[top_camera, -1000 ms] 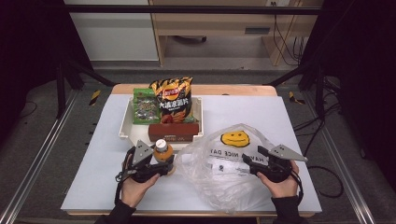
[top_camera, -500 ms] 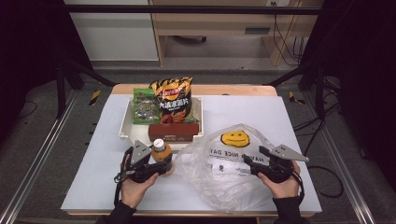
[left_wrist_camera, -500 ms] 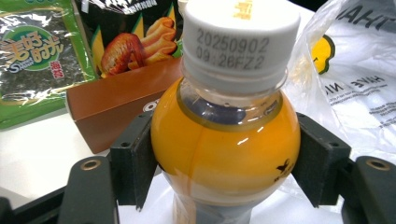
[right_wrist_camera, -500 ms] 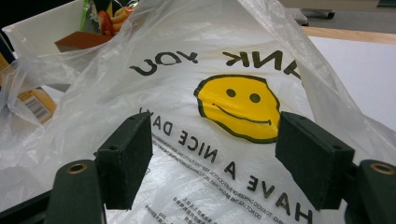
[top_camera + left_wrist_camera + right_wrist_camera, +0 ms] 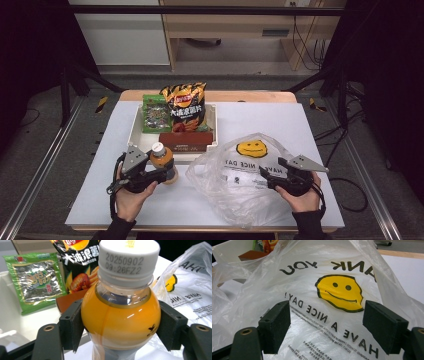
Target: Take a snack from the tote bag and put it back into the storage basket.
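**Presently: bottle held upright at the left, bag mouth lying to its right**

Presently we find the left gripper clamped on the small clear plastic bottle of orange drink with a white screw cap. In the left gripper view the 2 black jaws press the bottle's round orange shoulder from either side, with the cap above them. The bottle's long axis stands upright, and from the high view we cannot tell whether its base touches the white table top.

The thin translucent plastic carrier bag printed with a yellow smiling face lies crumpled on the table just to the right of the bottle, near it but apart. The left hand is plainly the nearer to the bottle; the right hand is at the bag's far side.

The right gripper points at the bag. In the right gripper view its 2 jaws stand wide apart, with the printed film showing between them; we see nothing pinched.

Both forearms lie low and level, the grippers pointing inward toward each other.

Behind, the white rectangular tray holds a green foil snack packet, an orange and black crisp bag and a brown box.

We judge that bagging the bottle would require a short sideways carry to the right, with an opening held up to receive it.
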Motion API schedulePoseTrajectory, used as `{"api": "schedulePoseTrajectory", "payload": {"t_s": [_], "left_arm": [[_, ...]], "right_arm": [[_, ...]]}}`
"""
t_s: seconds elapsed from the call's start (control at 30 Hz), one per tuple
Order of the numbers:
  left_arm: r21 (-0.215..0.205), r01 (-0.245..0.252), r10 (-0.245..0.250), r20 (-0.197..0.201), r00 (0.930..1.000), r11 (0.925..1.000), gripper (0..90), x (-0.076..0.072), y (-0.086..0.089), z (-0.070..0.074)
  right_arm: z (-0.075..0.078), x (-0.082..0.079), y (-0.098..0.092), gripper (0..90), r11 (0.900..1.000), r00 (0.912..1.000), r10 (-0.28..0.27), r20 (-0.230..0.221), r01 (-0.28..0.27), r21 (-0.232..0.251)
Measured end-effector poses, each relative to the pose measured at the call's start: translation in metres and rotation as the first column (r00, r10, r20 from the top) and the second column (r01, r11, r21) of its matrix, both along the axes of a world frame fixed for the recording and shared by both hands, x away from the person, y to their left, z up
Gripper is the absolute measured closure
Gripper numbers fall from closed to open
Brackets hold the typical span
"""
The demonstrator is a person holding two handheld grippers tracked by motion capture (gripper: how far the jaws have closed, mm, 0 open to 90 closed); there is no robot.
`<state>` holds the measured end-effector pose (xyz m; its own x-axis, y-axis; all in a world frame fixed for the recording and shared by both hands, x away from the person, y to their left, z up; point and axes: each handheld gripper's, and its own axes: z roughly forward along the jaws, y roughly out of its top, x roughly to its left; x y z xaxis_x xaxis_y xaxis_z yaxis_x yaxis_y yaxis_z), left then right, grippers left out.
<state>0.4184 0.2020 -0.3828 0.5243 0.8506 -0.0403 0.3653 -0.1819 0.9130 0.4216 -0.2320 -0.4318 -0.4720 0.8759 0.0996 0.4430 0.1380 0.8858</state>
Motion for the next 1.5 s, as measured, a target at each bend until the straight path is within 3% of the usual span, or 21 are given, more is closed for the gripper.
{"api": "schedulePoseTrajectory", "payload": {"t_s": [0.47, 0.9, 1.5], "left_arm": [[-0.012, -0.044, 0.044, 0.037, 0.9984, 0.9990, 30.9, 0.009, 0.029, 0.023], [-0.001, -0.053, 0.053, 0.055, 0.9971, 0.9986, 30.9, 0.035, 0.039, 0.041], [0.004, -0.090, 0.090, 0.063, 0.9940, 0.9959, 30.9, 0.072, 0.052, 0.048]], "right_arm": [[0.000, 0.000, 0.001, 22.2, 1.000, 1.0000, 0.000, -0.001, 0.000, -0.003], [-0.001, 0.001, 0.000, 22.2, 1.000, 1.0000, -0.002, 0.000, 0.002, -0.004], [-0.002, 0.002, 0.000, 22.2, 1.000, 1.0000, -0.001, -0.006, 0.001, -0.009]]}}
